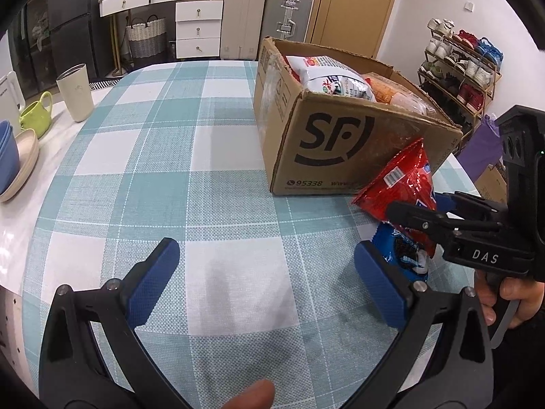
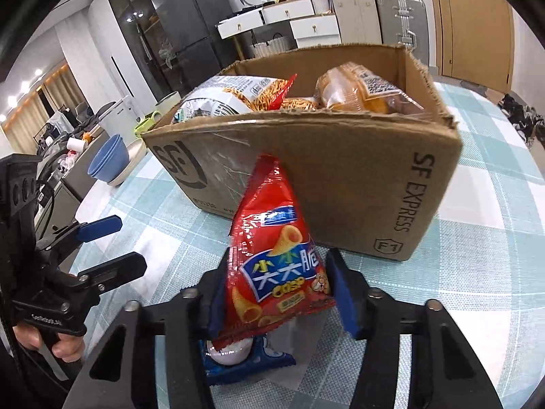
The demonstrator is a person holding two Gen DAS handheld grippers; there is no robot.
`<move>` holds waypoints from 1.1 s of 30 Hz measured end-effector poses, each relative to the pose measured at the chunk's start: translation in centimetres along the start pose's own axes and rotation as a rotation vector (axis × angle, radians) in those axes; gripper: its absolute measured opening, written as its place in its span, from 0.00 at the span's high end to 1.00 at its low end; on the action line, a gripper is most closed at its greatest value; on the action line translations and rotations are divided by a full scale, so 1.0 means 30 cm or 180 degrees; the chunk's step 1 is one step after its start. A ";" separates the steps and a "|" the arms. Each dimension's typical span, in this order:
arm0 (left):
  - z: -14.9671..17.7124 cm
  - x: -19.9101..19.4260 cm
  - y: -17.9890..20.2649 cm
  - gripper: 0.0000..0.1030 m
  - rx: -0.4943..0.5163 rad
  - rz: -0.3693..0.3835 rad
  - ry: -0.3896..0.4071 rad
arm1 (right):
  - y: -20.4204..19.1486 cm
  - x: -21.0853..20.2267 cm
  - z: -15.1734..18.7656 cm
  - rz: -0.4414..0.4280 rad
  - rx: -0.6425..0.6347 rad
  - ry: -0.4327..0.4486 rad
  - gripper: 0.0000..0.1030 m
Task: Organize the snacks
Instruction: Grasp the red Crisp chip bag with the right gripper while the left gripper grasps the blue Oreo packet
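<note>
Left wrist view: left gripper [image 1: 266, 274] stands wide, its two blue-padded black fingers [image 1: 153, 283] spread over the teal-and-white checked tablecloth [image 1: 143, 156] with nothing between them. Brown cardboard SF box [image 1: 340, 150] sits on the cloth ahead and to the right, open at the top; a white printed snack bag [image 1: 335, 83] and an orange packet in clear wrap [image 1: 386, 92] lie inside. Right gripper [image 1: 414, 209], black and marked DAS, enters from the right, held by a hand [image 1: 507, 301]; it is closed on a red foil snack bag [image 1: 403, 184] whose upper corner stands just in front of the box wall. Blue snack packet [image 1: 405, 255] lies on the cloth beneath the red bag. Cream tumbler [image 1: 75, 92], lime-green cup [image 1: 35, 114] and stacked blue and beige bowls [image 1: 15, 160] stand at the far left

Right wrist view: right gripper [image 2: 276, 303] is narrow, both blue pads pressing the sides of the red foil snack bag [image 2: 272, 266], which is upright with its tip against the near wall of the cardboard box [image 2: 340, 177]. Blue packet [image 2: 245, 361] lies flat below it on the cloth. Box interior holds a bag of thin yellow sticks [image 2: 259, 97] and the wrapped orange packet [image 2: 361, 92]. Left gripper [image 2: 112, 240] shows at the left edge, fingers apart, empty
</note>
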State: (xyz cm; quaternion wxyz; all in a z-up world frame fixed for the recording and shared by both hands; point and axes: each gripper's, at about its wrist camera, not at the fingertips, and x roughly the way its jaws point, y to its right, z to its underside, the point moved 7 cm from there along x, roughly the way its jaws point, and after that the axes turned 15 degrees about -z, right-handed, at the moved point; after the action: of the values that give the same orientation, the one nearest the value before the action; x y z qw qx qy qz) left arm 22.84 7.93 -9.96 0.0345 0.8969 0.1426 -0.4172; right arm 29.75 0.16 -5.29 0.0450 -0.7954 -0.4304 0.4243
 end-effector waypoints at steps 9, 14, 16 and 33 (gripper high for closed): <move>0.008 -0.007 0.039 0.01 0.0061 0.0061 0.0001 | -0.012 -0.115 0.040 0.0018 -0.0055 0.0188 0.55; 0.022 -0.013 0.093 0.01 0.0177 0.0207 -0.0015 | -0.001 -0.184 0.068 0.0088 0.0038 0.0281 0.55; 0.032 -0.019 0.126 0.01 0.0274 0.0266 -0.0001 | 0.014 -0.223 0.085 0.0118 0.0090 0.0338 0.55; 0.106 0.027 0.421 0.01 0.0993 0.0354 -0.0165 | 0.108 -0.321 0.208 0.0233 0.0380 0.0432 0.55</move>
State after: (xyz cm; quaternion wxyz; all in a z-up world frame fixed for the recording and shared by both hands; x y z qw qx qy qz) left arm 24.59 -4.53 -13.35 -0.0784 0.8868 0.0253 -0.4547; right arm 24.81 -10.68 -4.54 0.1058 -0.8334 -0.3711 0.3957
